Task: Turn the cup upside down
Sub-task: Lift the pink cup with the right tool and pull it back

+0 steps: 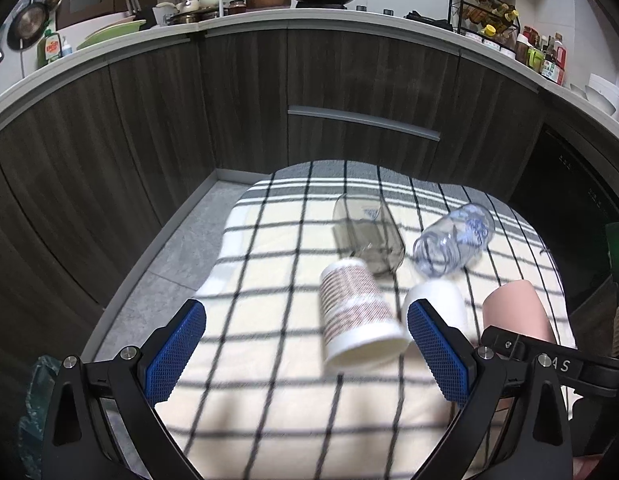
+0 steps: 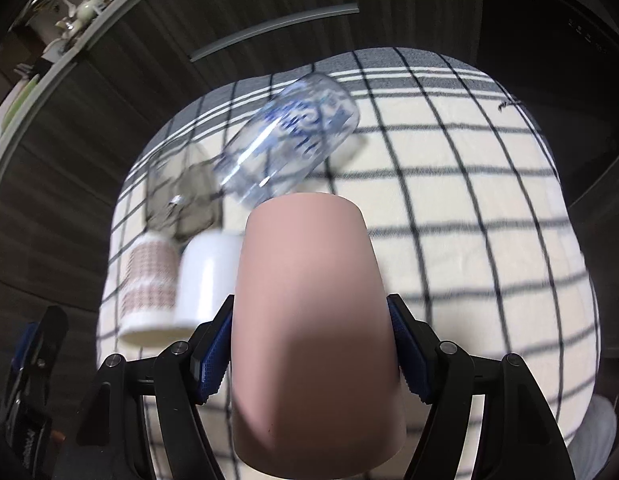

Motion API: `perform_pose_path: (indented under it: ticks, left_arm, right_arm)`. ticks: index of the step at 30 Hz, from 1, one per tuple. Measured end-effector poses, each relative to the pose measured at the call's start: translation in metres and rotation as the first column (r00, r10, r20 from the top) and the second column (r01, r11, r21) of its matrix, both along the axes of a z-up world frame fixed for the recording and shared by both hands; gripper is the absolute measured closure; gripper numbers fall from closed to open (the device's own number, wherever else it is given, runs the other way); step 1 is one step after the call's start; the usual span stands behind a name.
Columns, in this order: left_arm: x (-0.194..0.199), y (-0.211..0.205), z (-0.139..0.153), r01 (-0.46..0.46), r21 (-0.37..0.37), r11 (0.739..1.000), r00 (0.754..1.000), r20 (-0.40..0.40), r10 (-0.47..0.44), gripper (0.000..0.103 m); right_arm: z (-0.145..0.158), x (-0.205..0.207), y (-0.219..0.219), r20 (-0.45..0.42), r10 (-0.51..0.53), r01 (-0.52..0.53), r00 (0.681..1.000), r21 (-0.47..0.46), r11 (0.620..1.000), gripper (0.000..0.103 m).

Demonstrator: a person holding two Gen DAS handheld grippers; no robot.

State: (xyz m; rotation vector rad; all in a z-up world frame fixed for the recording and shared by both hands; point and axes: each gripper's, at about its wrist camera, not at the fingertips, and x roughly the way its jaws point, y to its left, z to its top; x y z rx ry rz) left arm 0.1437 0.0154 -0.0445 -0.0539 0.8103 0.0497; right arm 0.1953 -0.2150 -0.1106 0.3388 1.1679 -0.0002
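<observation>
My right gripper (image 2: 311, 354) is shut on a pink cup (image 2: 309, 320), its blue pads pressed on both sides; the cup's closed base points away from the camera and its wide rim is toward me. The pink cup also shows at the right of the left wrist view (image 1: 517, 312). My left gripper (image 1: 305, 344) is open and empty above the checked cloth (image 1: 269, 400), with a patterned white cup (image 1: 357, 320) lying on its side between its fingers' line of sight.
On the cloth lie a plain white cup (image 1: 437, 300), a smoky glass (image 1: 367, 236) and a clear glass with blue print (image 1: 455, 240), all on their sides. Dark wood cabinets (image 1: 149, 140) stand beyond the cloth's far edge; grey floor (image 1: 181, 248) lies left.
</observation>
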Motion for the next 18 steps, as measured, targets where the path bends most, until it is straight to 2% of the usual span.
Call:
perform_pose_path:
  ticks: [10,18]
  left_arm:
    - [-0.064,0.032,-0.010,-0.011,0.027,1.000,0.999,-0.036,0.012,0.000]
    - [-0.083,0.039,-0.028,-0.024,0.032,0.999,0.997,-0.071,0.026,0.000]
  right_arm:
    - [-0.011,-0.068,0.043,-0.006,0.059,-0.059,0.998,0.009,0.998,0.032]
    - [-0.042,-0.086,0.059,-0.016,0.081,-0.081,0.997,0.003,0.997,0.032]
